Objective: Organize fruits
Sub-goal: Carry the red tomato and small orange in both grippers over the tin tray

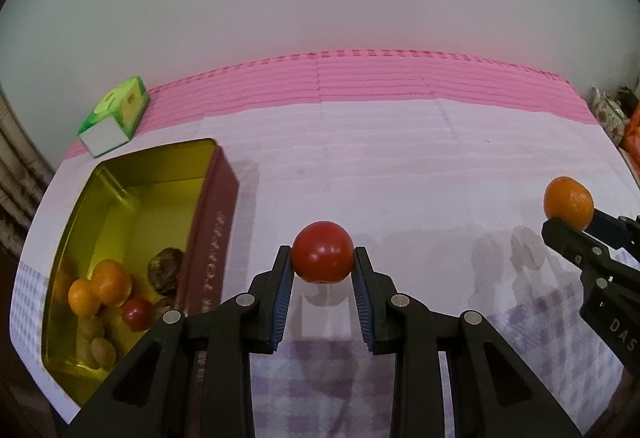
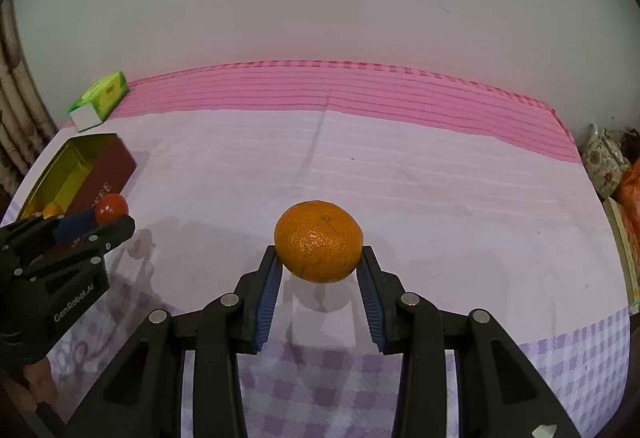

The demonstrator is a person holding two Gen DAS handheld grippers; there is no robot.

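Fruits sit in both tongs, lifted off the bench. We see the left tongs [image 1: 322, 262] partly closed, their blue pads pressed on either side of a red tomato [image 1: 322, 257]. The right tongs [image 2: 319, 258] stand a little wider, gripping an orange mandarin [image 2: 319, 241] at its sides. To the left on the cloth-covered bench [image 2: 400, 174] lies an open gold-lined tin [image 1: 216, 222] with a red outer wall; inside we make out two small oranges [image 1: 100, 288], a small red fruit [image 1: 137, 313] and some brownish pieces. A green box [image 1: 120, 114] rests beyond the tin.
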